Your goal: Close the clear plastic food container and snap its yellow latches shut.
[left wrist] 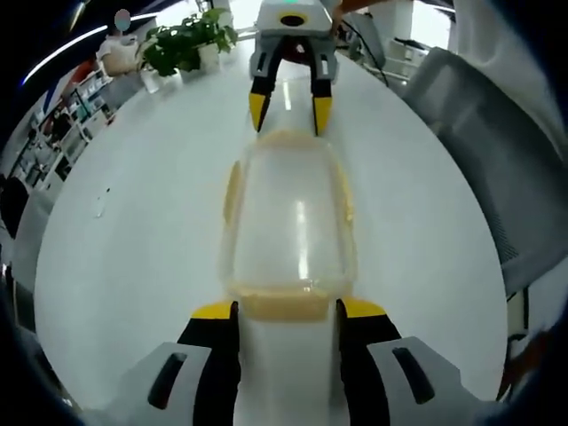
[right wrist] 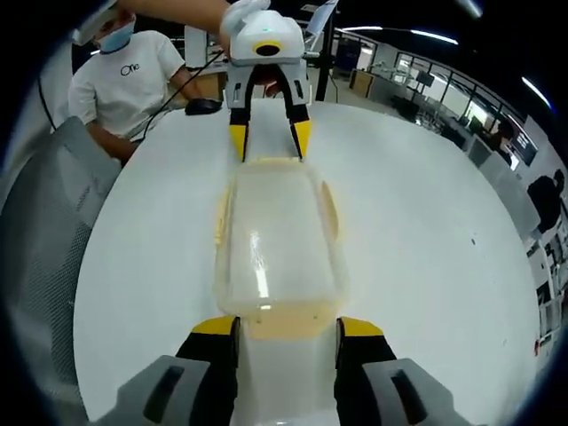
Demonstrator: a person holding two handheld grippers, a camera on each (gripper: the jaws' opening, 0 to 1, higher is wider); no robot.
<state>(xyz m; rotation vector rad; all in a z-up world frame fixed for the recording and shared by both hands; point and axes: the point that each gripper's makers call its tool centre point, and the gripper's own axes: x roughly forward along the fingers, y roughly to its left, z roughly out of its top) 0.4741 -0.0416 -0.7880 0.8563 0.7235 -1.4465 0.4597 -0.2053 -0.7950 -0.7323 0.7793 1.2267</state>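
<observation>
A clear plastic food container [left wrist: 288, 213] lies lengthwise on the white table [left wrist: 133, 222], with its lid resting on top. Yellow latches show along its long sides [left wrist: 232, 191] and at both ends. My left gripper [left wrist: 288, 311] is open, and its yellow-tipped jaws flank the near end latch [left wrist: 284, 306]. The right gripper [left wrist: 290, 111] faces me at the container's far end, also open. In the right gripper view the same container [right wrist: 275, 240] runs from my right gripper [right wrist: 288, 327], whose jaws flank an end latch [right wrist: 288, 319], to the left gripper [right wrist: 266, 138]. I cannot tell whether the latches are snapped.
Potted plants [left wrist: 186, 44] stand at the table's far edge. A grey mesh chair [left wrist: 497, 133] sits beside the table, seen too as a chair [right wrist: 44, 231]. A person in a white shirt [right wrist: 133, 75] sits behind, near a small black object [right wrist: 204, 105].
</observation>
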